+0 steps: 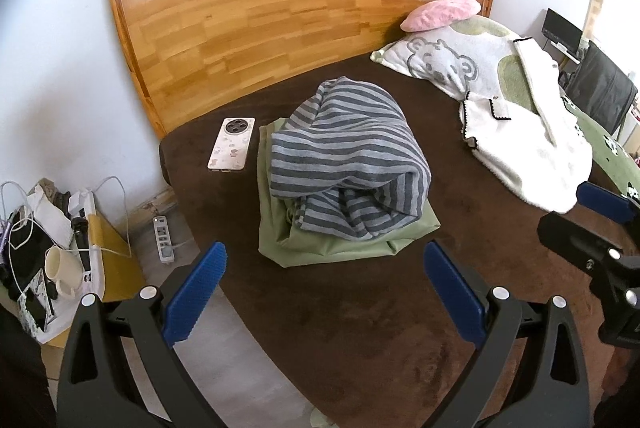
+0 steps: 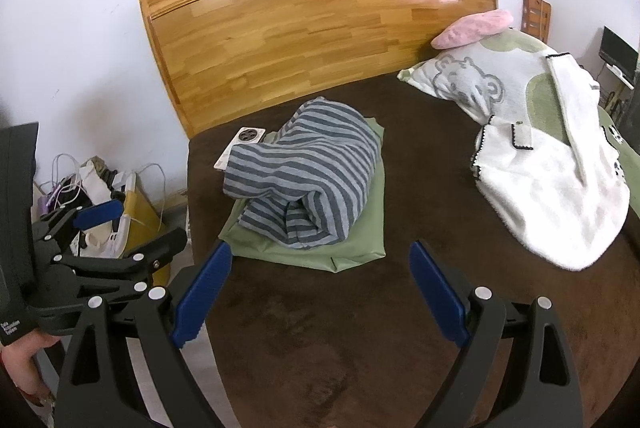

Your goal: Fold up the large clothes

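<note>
A grey striped garment point(image 1: 348, 164) lies bunched on top of a folded green garment point(image 1: 344, 248) in the middle of the brown bed point(image 1: 360, 328). Both show in the right wrist view too, the striped garment point(image 2: 308, 172) on the green one point(image 2: 352, 248). A white fleece garment with black trim point(image 1: 520, 148) lies spread at the right point(image 2: 560, 196). My left gripper point(image 1: 324, 264) is open and empty, just short of the green garment. My right gripper point(image 2: 320, 264) is open and empty, also short of the pile.
A phone point(image 1: 231, 144) lies on the bed left of the pile. A wooden headboard point(image 1: 280, 28) stands behind. A bear-print pillow point(image 1: 448, 60) and a pink cushion point(image 1: 440, 12) sit at the back right. A cluttered bedside table point(image 1: 60, 248) and a power strip point(image 1: 163, 239) are at the left.
</note>
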A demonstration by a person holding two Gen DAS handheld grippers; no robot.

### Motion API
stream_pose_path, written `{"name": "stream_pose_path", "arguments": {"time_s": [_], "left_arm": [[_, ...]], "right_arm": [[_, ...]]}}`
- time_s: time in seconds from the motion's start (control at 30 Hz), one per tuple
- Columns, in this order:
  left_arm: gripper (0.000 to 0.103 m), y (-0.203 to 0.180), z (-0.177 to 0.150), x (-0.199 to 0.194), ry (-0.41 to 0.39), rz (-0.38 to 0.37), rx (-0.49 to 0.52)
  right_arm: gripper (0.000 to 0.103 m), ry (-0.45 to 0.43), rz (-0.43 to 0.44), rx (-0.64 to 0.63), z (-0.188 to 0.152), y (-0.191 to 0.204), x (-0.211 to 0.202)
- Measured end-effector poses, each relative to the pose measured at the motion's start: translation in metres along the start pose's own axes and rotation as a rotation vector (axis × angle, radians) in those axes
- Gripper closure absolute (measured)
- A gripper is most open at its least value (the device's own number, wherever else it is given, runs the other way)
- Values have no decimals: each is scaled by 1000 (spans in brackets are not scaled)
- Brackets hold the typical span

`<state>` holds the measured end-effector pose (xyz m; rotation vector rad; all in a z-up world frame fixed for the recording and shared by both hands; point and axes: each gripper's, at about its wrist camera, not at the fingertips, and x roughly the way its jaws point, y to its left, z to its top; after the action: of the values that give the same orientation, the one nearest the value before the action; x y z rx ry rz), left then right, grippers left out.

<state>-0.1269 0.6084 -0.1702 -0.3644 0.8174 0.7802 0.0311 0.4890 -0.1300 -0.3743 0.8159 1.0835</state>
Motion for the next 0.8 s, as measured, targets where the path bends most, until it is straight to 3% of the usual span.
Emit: {"name": "stream_pose_path", "arguments": {"time_s": [0.8], "left_arm": [[7,1,2,4,-20,20,5]], "right_arm": [[14,19,6,-10,0,0,10]]}}
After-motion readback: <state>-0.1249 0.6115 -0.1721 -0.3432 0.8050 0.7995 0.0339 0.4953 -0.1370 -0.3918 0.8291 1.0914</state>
